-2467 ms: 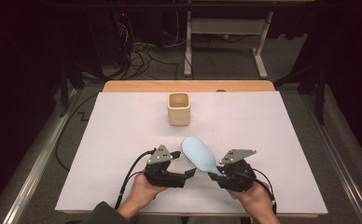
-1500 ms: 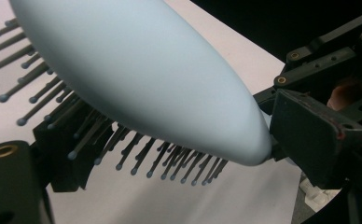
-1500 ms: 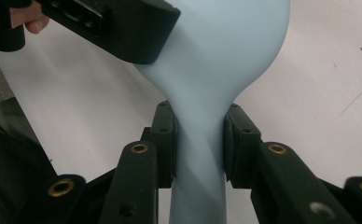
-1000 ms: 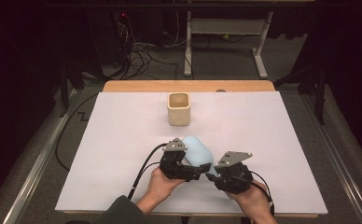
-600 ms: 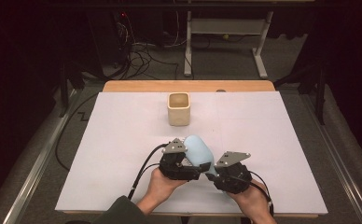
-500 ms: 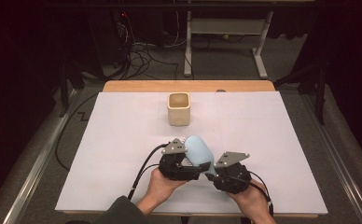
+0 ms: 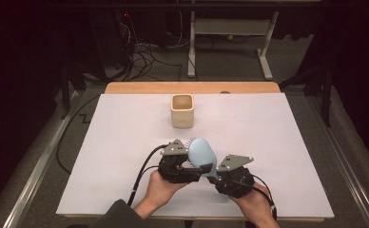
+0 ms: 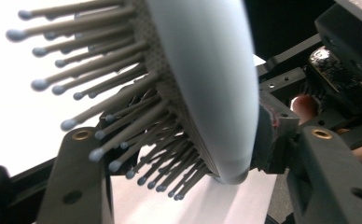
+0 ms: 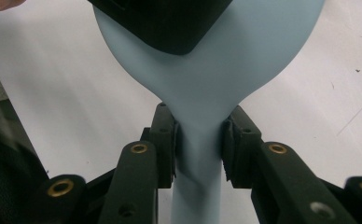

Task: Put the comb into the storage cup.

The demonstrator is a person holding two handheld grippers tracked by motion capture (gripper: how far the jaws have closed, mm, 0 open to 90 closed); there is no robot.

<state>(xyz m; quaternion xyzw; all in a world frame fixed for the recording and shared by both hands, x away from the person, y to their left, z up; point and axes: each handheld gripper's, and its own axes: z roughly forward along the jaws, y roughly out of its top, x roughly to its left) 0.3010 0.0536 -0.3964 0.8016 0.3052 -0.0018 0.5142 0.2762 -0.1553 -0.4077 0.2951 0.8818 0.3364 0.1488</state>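
A light blue hairbrush (image 7: pixel 201 154) hangs just above the white table, head pointing away from me and bristles to the left. My right gripper (image 7: pixel 212 172) is shut on its narrow handle (image 9: pixel 198 154), one pad on each side. My left gripper (image 7: pixel 194 166) reaches in from the left around the brush head (image 8: pixel 207 70). Its jaws have just been closing with the head between them. One pad now lies on the smooth back (image 8: pixel 268 135) and the other jaw meets the bristle tips (image 8: pixel 100 154). In the right gripper view that left jaw (image 9: pixel 170 23) covers the top of the head.
A cream square cup (image 7: pixel 182 110) stands upright, farther back near the middle of the white table cover (image 7: pixel 277 133). A wooden table edge (image 7: pixel 192 87) runs behind it. Beyond are a dark floor with cables and a metal stand.
My left gripper has come in from the left onto the brush head and its jaws have narrowed around it. The right gripper and the brush have barely moved.
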